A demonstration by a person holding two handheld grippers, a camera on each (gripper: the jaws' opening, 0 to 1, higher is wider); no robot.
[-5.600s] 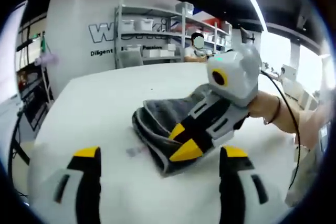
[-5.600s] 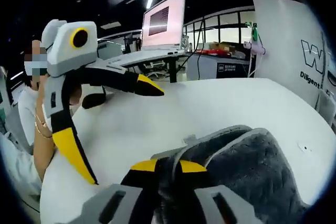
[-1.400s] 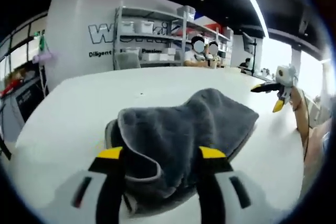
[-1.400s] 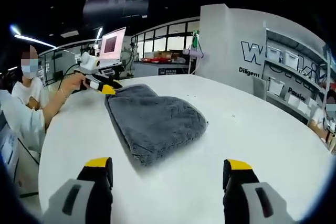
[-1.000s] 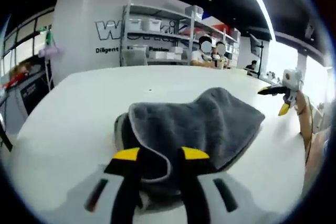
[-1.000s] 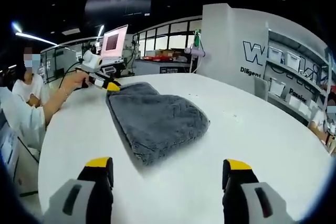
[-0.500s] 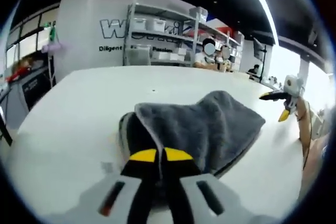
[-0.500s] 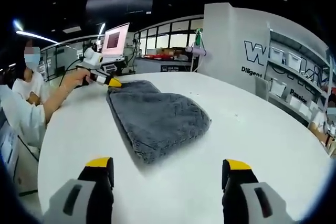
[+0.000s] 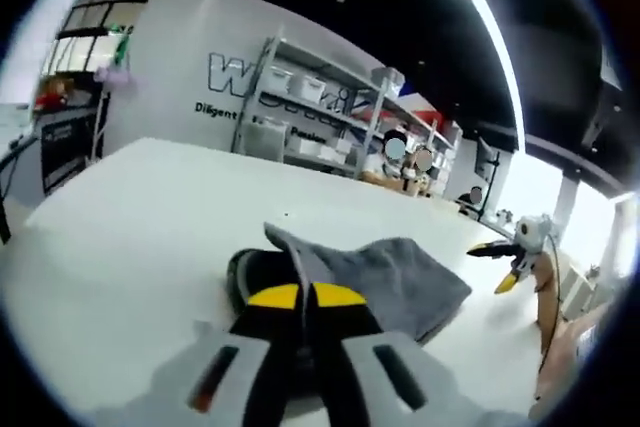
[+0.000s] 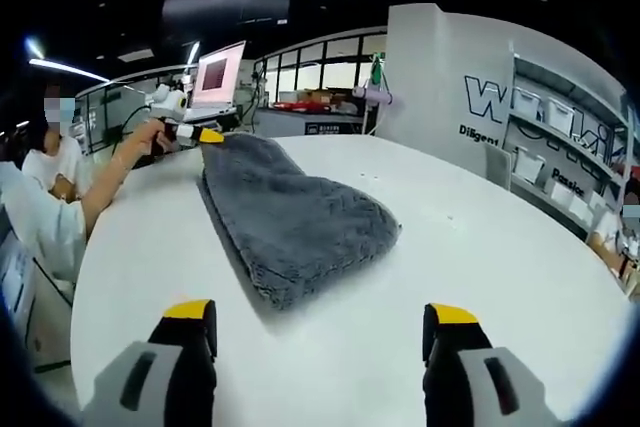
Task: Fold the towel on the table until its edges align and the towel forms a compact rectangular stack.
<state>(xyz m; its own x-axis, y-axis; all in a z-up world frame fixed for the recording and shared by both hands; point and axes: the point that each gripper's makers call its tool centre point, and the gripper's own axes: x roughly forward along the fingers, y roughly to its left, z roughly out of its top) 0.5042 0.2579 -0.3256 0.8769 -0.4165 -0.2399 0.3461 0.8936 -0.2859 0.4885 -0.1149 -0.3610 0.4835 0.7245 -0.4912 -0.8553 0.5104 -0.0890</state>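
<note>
Grey plush towel (image 10: 290, 217) in left tongs (image 9: 306, 296)

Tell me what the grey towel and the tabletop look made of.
Grey towel: looks like plush microfibre or terry, going by the fuzzy matte pile, with a paler stitched hem where the left gripper pinches its edge. White table: smooth and matte with soft reflections, likely laminate or painted board, though the core cannot be told.

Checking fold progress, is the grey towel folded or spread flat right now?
Folded, not finished: the grey towel lies doubled on the white table, one corner lifted by the shut left tool.
</note>
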